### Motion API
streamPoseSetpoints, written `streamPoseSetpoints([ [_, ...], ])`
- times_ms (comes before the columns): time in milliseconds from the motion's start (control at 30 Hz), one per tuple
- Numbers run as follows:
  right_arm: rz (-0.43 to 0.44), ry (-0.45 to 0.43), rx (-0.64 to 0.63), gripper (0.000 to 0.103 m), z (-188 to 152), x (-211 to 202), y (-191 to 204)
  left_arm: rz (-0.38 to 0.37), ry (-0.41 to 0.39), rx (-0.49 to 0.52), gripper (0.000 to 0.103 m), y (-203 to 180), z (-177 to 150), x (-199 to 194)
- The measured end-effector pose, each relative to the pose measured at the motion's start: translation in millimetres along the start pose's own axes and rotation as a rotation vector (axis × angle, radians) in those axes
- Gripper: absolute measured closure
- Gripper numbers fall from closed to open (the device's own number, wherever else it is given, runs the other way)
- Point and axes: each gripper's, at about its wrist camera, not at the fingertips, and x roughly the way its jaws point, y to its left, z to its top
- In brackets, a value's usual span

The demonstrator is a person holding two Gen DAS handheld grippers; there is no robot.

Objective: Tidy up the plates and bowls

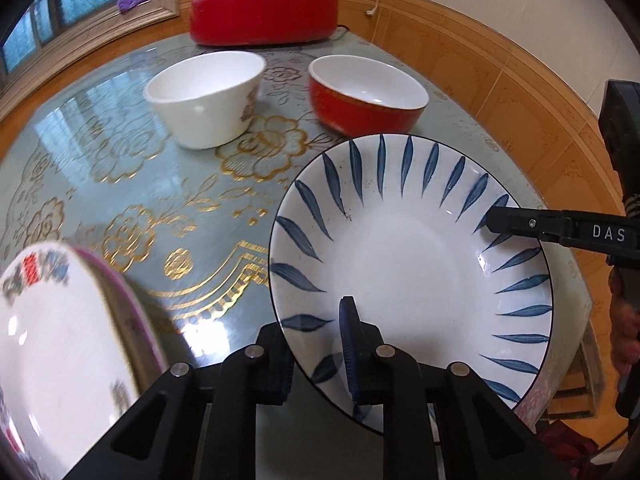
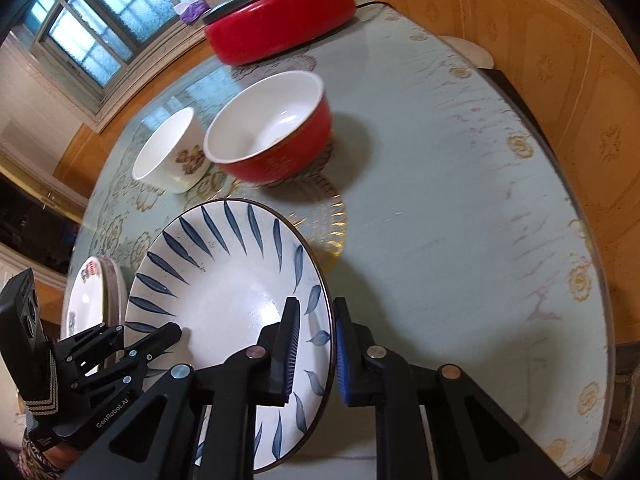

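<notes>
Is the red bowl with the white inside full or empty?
Empty. The red bowl stands upright on the table, and its white inside shows bare down to the bottom in both views.

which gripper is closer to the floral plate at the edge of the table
Left. The left gripper grips the blue-leaf plate's rim right beside the floral plate; the right gripper grips its opposite rim, farther away.
</notes>
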Motion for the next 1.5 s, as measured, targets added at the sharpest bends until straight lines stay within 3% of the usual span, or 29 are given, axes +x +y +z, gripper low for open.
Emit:
streamPoseSetpoints([
  [400,0.038,0.041,-0.053,0.087,-2,11,26,0.022,0.004,-0.053,0.082,17,-25,-17],
  [900,0.053,0.054,-0.031,0.085,0,14,23,0.014,0.007,-0.054,0.082,15,-23,-17],
  [967,0.072,0.063,-0.018,0.08,1,15,22,0.009,0.001,-0.048,0.077,14,-22,-22],
  [1033,0.09,0.069,-0.007,0.08,2,14,21,-0.006,-0.021,-0.039,0.06,15,-21,-32],
  [1100,0.083,0.051,-0.013,0.078,4,10,20,-0.029,-0.053,-0.054,0.051,19,-17,-46],
  [1300,0.067,-0.002,0.011,0.072,18,-4,12,-0.086,-0.142,-0.182,0.033,50,2,-84],
  [1500,0.03,-0.031,0.015,0.071,40,-11,5,0.001,-0.183,-0.21,0.026,60,33,-93],
])
